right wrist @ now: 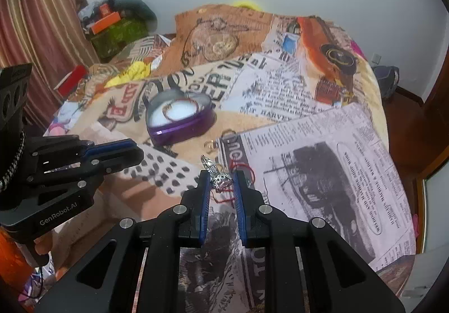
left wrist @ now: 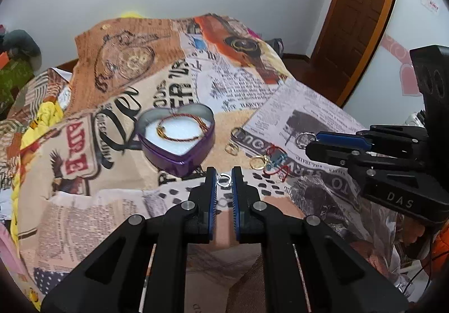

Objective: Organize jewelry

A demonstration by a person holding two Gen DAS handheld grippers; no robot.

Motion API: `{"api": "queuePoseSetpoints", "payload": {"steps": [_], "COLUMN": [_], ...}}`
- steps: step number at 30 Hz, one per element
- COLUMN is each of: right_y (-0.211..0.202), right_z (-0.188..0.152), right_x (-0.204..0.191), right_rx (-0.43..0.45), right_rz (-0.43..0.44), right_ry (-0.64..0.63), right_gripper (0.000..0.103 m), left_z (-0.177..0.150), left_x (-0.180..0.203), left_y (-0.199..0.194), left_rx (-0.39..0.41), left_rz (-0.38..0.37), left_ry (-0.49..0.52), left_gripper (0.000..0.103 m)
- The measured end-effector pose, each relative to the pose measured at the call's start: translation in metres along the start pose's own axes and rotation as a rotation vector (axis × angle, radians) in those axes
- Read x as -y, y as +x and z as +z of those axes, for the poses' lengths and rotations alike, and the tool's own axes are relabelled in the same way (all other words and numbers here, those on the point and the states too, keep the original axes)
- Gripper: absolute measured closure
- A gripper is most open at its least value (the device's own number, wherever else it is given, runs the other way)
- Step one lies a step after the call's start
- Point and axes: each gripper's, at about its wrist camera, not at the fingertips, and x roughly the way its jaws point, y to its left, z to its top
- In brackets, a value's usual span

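A purple heart-shaped tin (left wrist: 179, 157) (right wrist: 182, 130) stands open on the printed cloth, with a red and gold bracelet (left wrist: 179, 127) (right wrist: 181, 108) on its white pad. My left gripper (left wrist: 224, 179) is shut on a small silver ring (left wrist: 224, 180), just in front of the tin. It shows at the left of the right wrist view (right wrist: 120, 150). My right gripper (right wrist: 221, 182) is shut on a silver ring (right wrist: 220, 179), seen in the left wrist view as a silver loop (left wrist: 306, 139) at its tip (left wrist: 314, 144). A red string bracelet (left wrist: 276, 161) (right wrist: 247, 169) and gold rings (left wrist: 256, 162) lie between them.
More rings (left wrist: 237, 133) (left wrist: 231, 148) lie right of the tin. The newspaper-print cloth (left wrist: 112, 200) covers a round table (right wrist: 364, 172). Yellow cloth (left wrist: 39, 127) and boxes (right wrist: 112, 21) sit at the far left. A wooden door (left wrist: 359, 18) stands at the right.
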Motion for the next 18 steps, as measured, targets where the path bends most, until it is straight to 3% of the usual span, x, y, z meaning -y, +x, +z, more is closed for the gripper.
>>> {"api": "queuePoseSetpoints", "payload": {"steps": [18], "right_y": [-0.003], "right_z": [0.036], "right_x": [-0.032], "right_rx": [0.080], "right_rz": [0.029], "right_ry": [-0.034], "right_gripper": [0.088], "left_z": [0.020], "left_x": [-0.033], "left_y": [-0.028], "left_rx": [0.110], "left_rz": [0.045], "left_ry": [-0.023], "left_gripper": [0.094]}}
